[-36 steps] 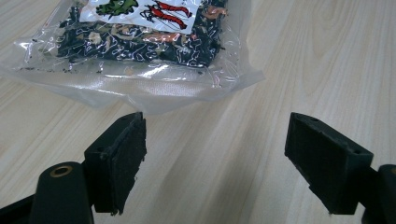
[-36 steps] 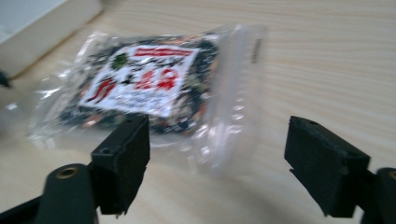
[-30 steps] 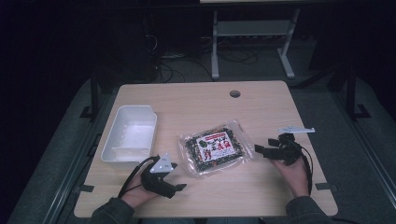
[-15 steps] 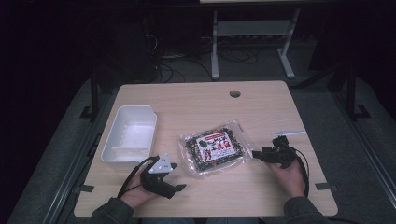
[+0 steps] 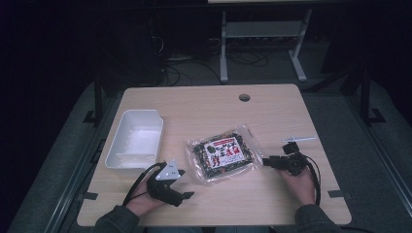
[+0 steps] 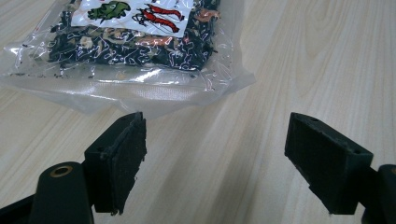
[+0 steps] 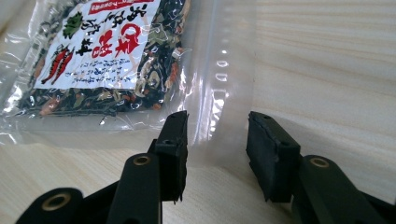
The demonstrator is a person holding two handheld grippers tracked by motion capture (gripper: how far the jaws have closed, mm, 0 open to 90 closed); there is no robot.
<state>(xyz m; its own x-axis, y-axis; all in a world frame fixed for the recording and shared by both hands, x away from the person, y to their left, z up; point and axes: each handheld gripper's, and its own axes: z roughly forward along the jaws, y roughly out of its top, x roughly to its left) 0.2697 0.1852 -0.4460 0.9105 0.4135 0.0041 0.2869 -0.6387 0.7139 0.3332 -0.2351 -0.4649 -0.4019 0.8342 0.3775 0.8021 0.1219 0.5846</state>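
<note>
Both grippers rest low at the near side of the table (image 5: 204,109), a light wood-grain top with a round cable hole (image 5: 244,97) near its far edge. Surrounding the table is a dark room with grey floor; a pale metal frame (image 5: 262,36) and loose cables lie on the floor beyond the far edge. On the table's left portion stands a white rectangular tray (image 5: 135,141), its long side running roughly parallel to the left edge. At centre lies a clear plastic packet (image 5: 222,154) of dark dried contents with a white, red and green printed label, lying flat and turned at a slant. Bare wood is open across the far half and at the near right corner. Left gripper (image 5: 183,187), held in the left hand (image 5: 145,199) near the front edge just beside the tray's near end, has its jaws spread wide over bare wood, short of the packet's sealed corner and not touching it. Right gripper (image 5: 265,163), held in the right hand (image 5: 299,182), has its jaws parted on either side of the packet's clear sealed margin without pressing on it. A thin pale strip (image 5: 299,139) lies on the wood just beyond the right gripper.
</note>
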